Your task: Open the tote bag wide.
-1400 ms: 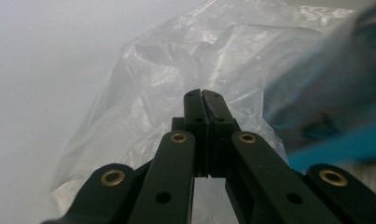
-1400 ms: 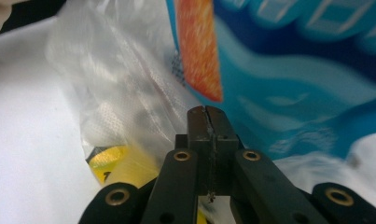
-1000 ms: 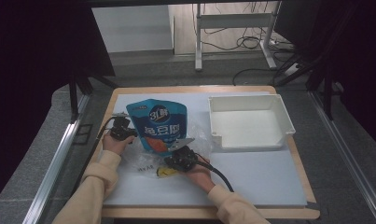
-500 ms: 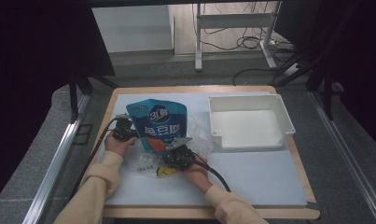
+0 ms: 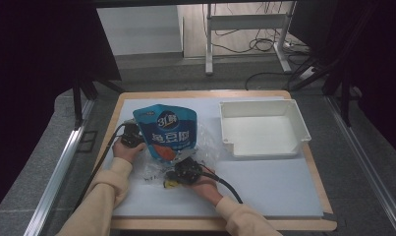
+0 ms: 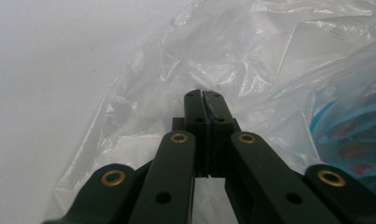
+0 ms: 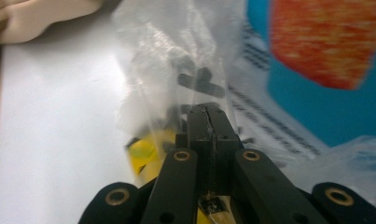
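Where high view hides grip, gripper views show jaws pinching clear bag [image 6: 143, 112].

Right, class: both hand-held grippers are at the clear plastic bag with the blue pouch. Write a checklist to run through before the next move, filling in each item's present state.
1. Left hand-held gripper jaws shut on the clear plastic bag: ok.
2. Right hand-held gripper jaws shut on the bag's film: ok.
3. Blue pouch partly inside the bag, top sticking out: ok.
4. White tray empty and apart from the bag: ok.
5. Small parts and yellow piece inside the bag: ok.
6. How firmly either grip holds the film: cannot tell.
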Demonstrator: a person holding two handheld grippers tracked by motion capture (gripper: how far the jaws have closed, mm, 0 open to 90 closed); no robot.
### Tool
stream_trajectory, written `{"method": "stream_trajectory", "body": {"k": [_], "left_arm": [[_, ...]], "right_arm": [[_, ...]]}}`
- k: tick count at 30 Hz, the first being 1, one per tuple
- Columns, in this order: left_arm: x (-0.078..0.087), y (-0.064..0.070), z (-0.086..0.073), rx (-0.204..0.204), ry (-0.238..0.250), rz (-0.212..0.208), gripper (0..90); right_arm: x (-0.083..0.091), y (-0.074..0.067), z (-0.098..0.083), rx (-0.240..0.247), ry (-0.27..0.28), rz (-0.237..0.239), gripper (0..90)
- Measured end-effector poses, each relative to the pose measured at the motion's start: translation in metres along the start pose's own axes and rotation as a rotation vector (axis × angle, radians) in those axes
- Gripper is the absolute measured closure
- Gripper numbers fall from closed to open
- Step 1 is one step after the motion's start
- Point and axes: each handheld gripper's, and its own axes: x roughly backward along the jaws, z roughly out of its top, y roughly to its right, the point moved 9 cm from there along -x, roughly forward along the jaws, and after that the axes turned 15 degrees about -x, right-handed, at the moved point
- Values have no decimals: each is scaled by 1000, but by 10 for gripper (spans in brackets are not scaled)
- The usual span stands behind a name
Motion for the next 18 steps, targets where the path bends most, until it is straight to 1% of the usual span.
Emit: {"method": "stream_trajectory", "body": {"k": [4, 5, 7, 8, 9, 11, 15, 18], "left_arm": [[0, -1, 0, 4, 3, 1, 900], [0, -1, 0, 6, 4, 2, 900], [-1, -2, 1, 9, 2, 2, 900], [-1, -2, 1, 10, 3, 1, 900], [-1, -2, 1, 11, 3, 3, 900], [-2, -2, 2, 0, -4, 9, 900], [-3, 0, 4, -18, -13, 19, 900], [-3, 0, 3, -15, -14, 17, 900]], "right_arm": [[0, -10, -5, 33, -18, 27, 893], [0, -16, -9, 42, -29, 43, 894], [0, -18, -10, 43, -32, 49, 894], [1, -21, -13, 45, -39, 61, 894], [1, -21, -13, 45, -39, 61, 894], [2, -23, -15, 51, -44, 71, 894], [5, -28, -20, 71, -56, 76, 894], [6, -29, -21, 85, -61, 71, 894]]}}
